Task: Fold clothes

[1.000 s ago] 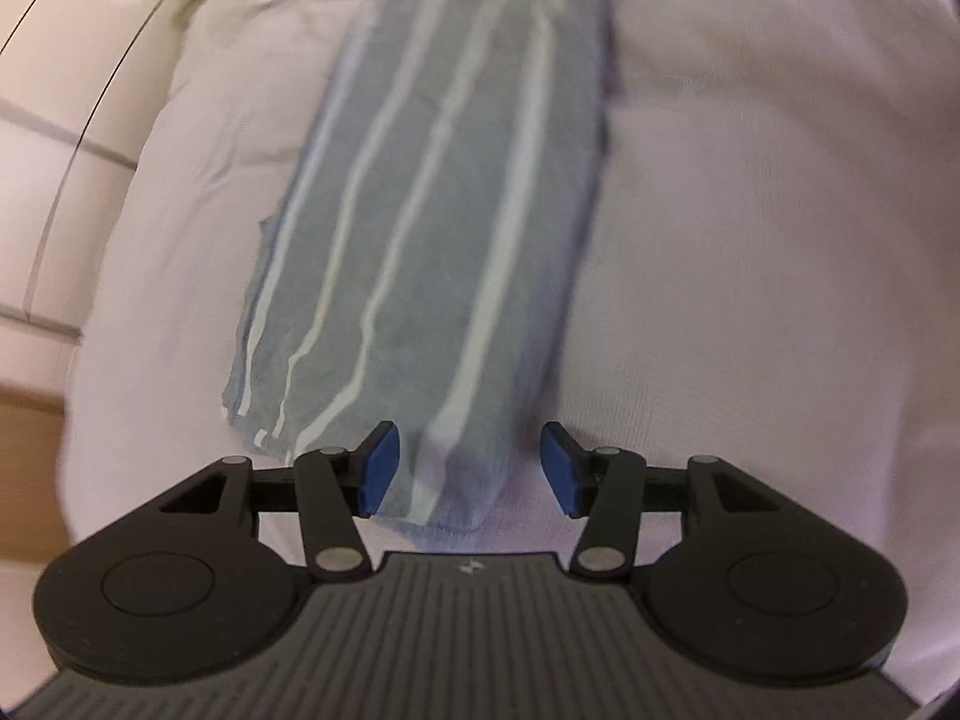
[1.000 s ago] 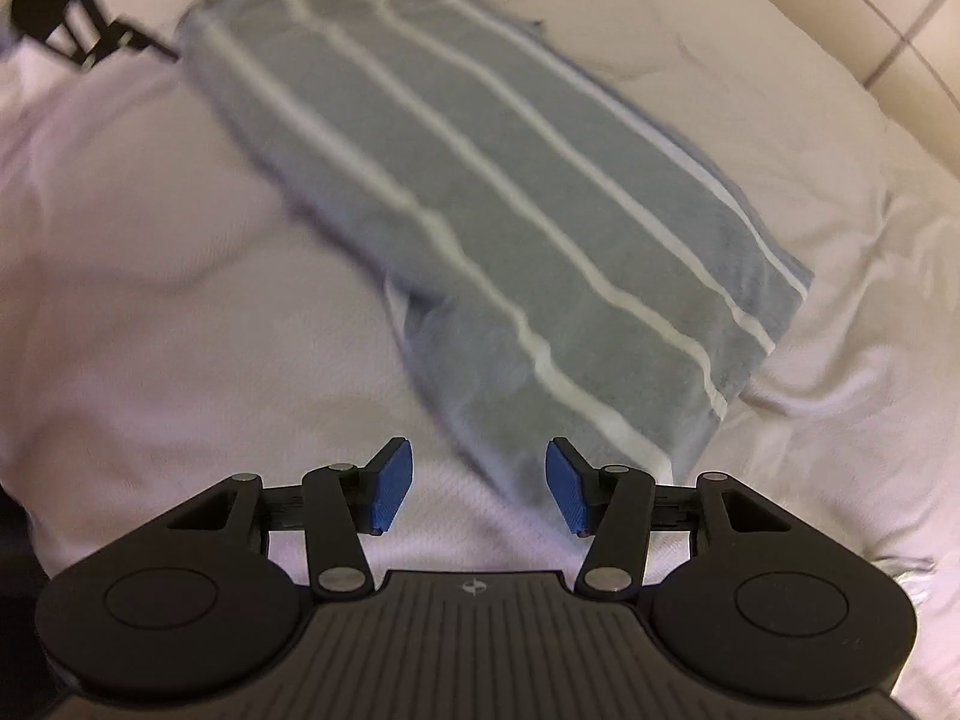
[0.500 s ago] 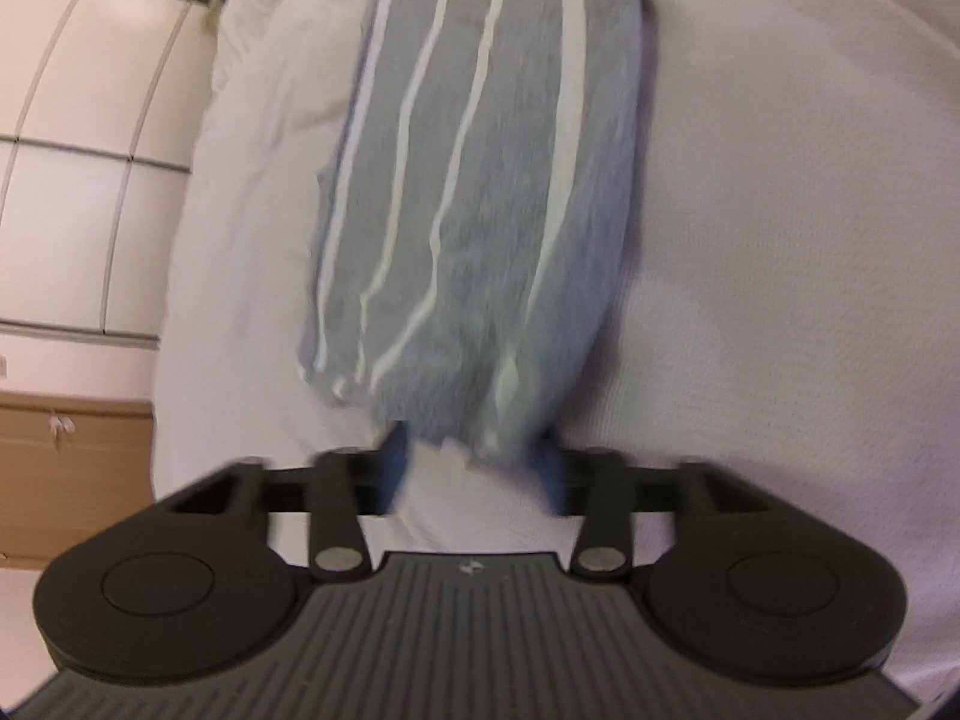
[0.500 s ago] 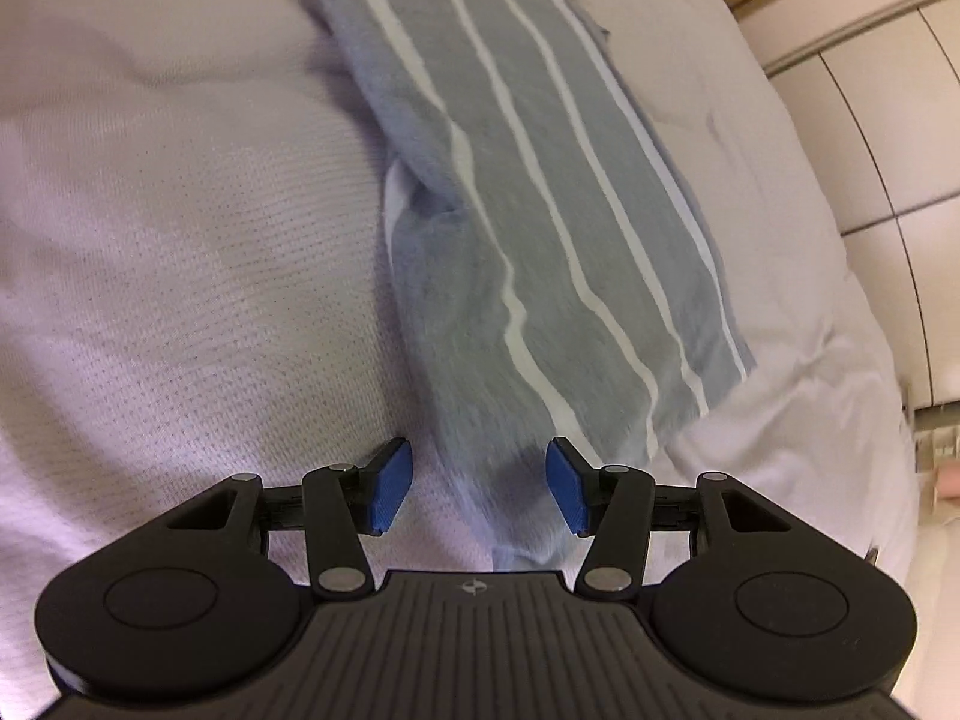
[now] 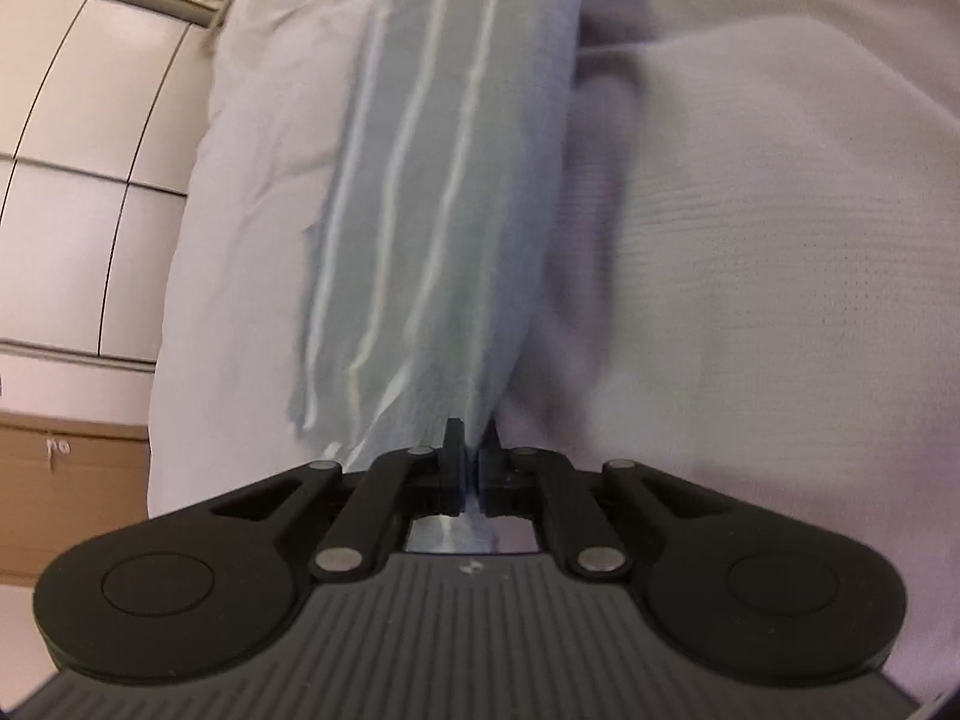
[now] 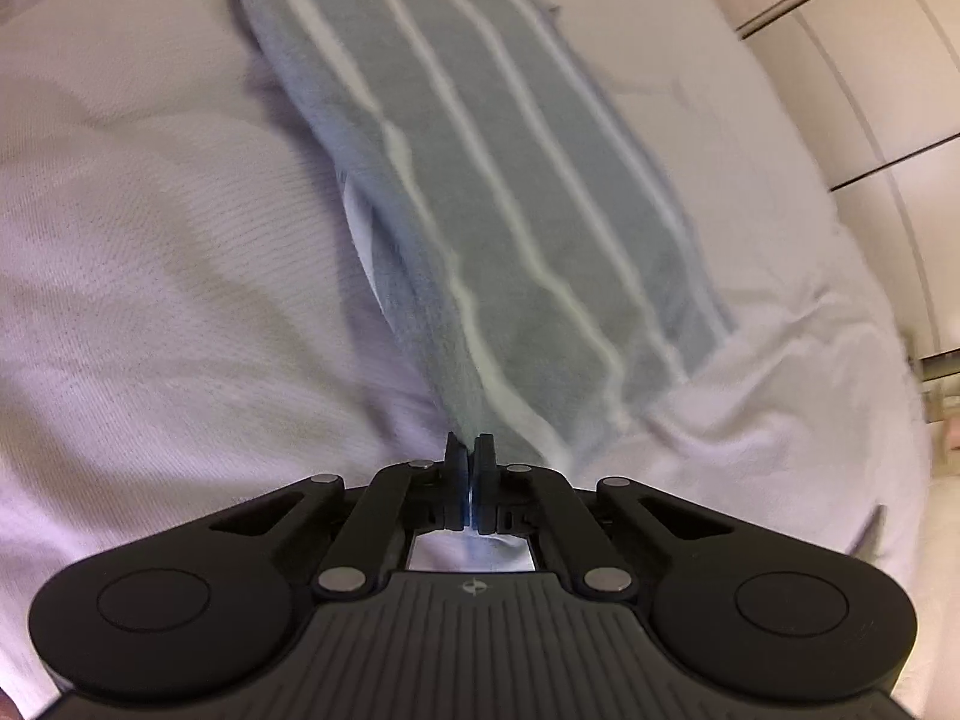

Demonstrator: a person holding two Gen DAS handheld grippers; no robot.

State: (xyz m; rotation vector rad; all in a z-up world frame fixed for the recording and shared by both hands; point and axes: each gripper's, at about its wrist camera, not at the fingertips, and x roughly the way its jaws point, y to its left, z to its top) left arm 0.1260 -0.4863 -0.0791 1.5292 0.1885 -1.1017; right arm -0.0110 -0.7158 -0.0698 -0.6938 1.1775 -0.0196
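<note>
Starting at the left, we see cream cupboard doors (image 5: pixel 72 192) with a wooden cabinet (image 5: pixel 66 492) below them, and next to these the pale sheet (image 5: pixel 750 300) that covers the bed. On that sheet lies the towel (image 5: pixel 444 192), a long folded strip of grey-blue cloth with thin white stripes running along its length, stretching away from us up the middle of the left wrist view. Its near end gathers into a narrow bunch right at the left gripper (image 5: pixel 473 450), whose jaws have just been closing and now pinch that bunched end between them. This view is smeared by motion, so we think the cloth is lifted slightly off the sheet at the grip, but we cannot be sure.

In the right wrist view the same towel (image 6: pixel 516 192) runs from the top down toward the right gripper (image 6: pixel 470 456). Its left edge is a thick rolled fold and its right edge lies flat on the sheet (image 6: pixel 150 276), with a loose corner just right of the grip. The right gripper's jaws have also just been closing; they are pressed together on the narrow near tip of the towel.

A second ago both pairs of blue pads stood well apart, straddling the towel's ends without pressing them. Since then the towel has been pulled straighter and narrower between the two grips.
</note>
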